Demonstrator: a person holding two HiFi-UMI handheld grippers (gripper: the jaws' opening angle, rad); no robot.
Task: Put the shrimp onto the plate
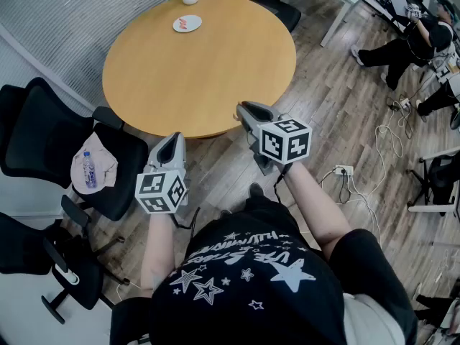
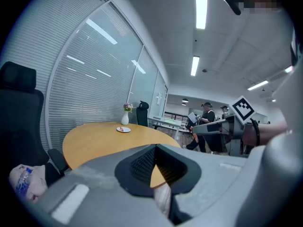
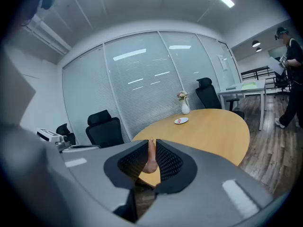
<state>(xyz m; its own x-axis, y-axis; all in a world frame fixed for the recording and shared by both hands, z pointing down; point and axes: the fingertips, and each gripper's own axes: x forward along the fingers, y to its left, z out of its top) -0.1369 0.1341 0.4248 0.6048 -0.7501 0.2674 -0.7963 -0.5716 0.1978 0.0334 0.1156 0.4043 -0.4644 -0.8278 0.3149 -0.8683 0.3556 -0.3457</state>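
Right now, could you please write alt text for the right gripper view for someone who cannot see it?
The right claw is shut on a pink shrimp. Beyond it, a round wooden table carries a white plate and a vase.

This is an office. Ahead of my left claw point(image 1: 171, 138) and right claw point(image 1: 246, 108) stands a round meeting table point(image 1: 194, 63), with swivel chairs point(image 1: 32, 131) left of the left claw. Past the table is a glass wall point(image 3: 142, 84) with blinds. Strip lights point(image 2: 200, 4) hang overhead. Right of the right claw are a desk point(image 3: 244, 89) and a power strip point(image 1: 343, 170).
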